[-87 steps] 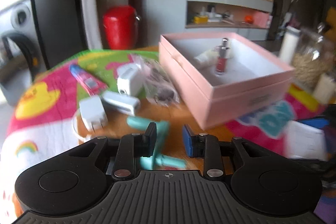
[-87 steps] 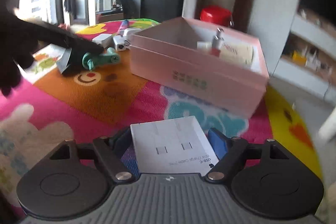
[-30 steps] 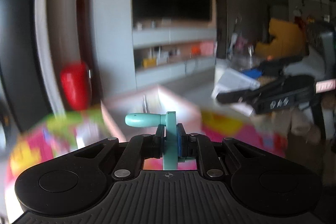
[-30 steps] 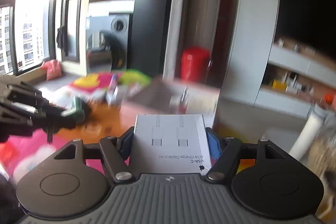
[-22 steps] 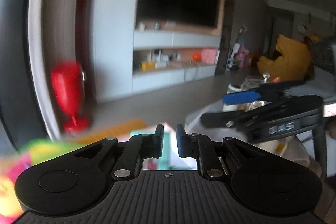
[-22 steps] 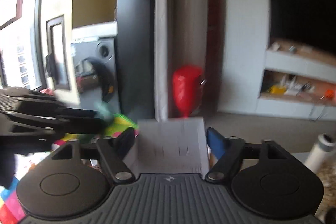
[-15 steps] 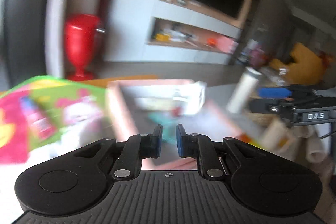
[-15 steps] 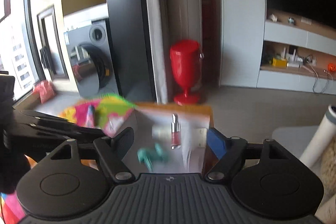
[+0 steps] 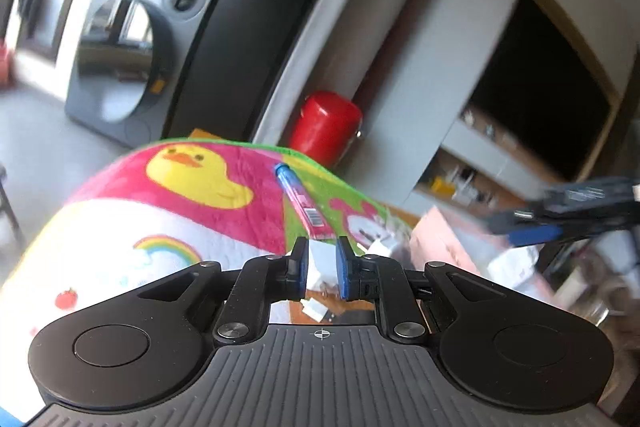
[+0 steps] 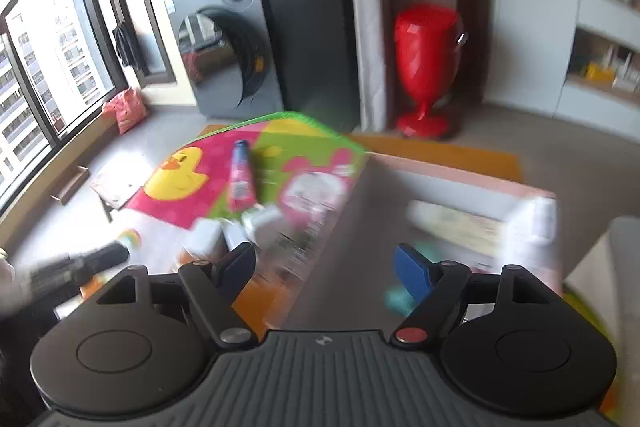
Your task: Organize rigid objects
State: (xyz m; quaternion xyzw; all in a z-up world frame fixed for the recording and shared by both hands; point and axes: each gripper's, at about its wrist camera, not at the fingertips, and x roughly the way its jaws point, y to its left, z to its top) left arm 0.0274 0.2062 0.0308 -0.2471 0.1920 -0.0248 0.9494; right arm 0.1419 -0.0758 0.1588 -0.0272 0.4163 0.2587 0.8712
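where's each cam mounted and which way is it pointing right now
Left wrist: sits on the left tongs, nearly shut and empty, facing the duck blanket and pink tube; the right tongs cross at the right edge.
Right wrist: sits on the right tongs, open and empty after widening, looking down at the pink box.
Shared: blanket, tube, red bin, washing machine.
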